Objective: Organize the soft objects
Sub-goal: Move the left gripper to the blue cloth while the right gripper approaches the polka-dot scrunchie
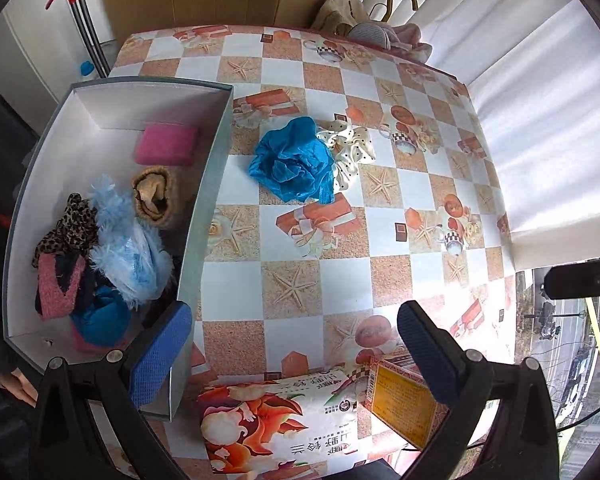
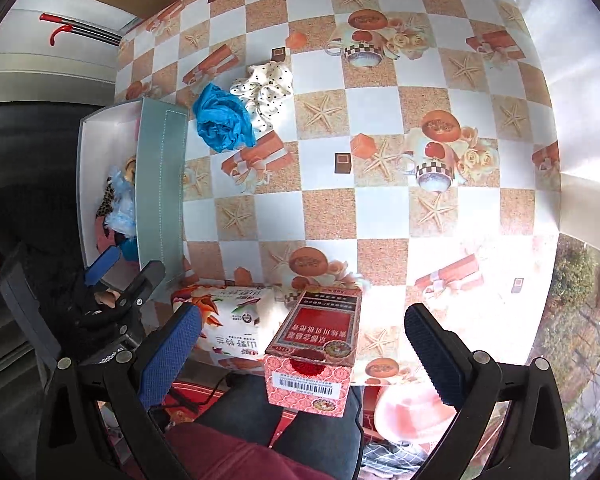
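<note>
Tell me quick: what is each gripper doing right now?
Left gripper: open, holding nothing, above the table beside the box.
Right gripper: open, holding nothing, over the table's near edge.

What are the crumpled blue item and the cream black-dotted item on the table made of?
Crumpled blue item: probably thin plastic film or a light synthetic sheet; sharp creases and a slight sheen. Could be fabric.
Cream black-dotted item: likely satin-type cloth, apparently a scrunchie; glossy gathered ruffles.
Both lie touching on the checked tablecloth, beside the grey box.
</note>
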Demonstrator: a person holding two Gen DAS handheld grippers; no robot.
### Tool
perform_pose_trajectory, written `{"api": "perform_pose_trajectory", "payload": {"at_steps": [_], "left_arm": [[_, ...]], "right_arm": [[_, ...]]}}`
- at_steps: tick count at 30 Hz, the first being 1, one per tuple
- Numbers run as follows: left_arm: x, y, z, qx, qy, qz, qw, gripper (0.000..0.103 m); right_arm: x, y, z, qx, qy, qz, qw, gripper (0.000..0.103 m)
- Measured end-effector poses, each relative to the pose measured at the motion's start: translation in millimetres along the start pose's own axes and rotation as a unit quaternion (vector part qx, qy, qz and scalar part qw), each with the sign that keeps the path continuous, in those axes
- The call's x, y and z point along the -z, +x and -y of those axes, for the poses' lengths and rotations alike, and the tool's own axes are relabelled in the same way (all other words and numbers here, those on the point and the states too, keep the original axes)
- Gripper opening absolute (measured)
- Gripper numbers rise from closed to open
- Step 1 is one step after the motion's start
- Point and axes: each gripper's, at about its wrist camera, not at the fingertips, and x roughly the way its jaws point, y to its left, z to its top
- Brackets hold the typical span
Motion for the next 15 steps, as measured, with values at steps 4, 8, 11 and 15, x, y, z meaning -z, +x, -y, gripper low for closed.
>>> {"api": "perform_pose_trajectory", "payload": {"at_steps": [4, 8, 11, 15], "left_arm": [[1, 6, 6, -0.01, 0.004, -0.009, 0.9999, 0.103], [4, 11, 11, -0.029, 0.006, -0.007, 0.9995, 0.103], [4, 14, 15, -0.041, 0.003, -0.007, 0.9991, 0.103], [-4, 24, 22, -0.05, 0.006, -0.015, 0.9986, 0.103]], "right_arm": [[-43, 24, -2, 0.056, -0.047, 0.041, 0.996, 0.102], [-90, 55, -6, 0.062, -0.054, 0.071, 0.994, 0.102], [-123, 76, -16, 0.064, -0.058, 0.093, 0.992, 0.102], [-157, 104, -26, 0.061, -0.053, 0.105, 0.991, 0.102]]}}
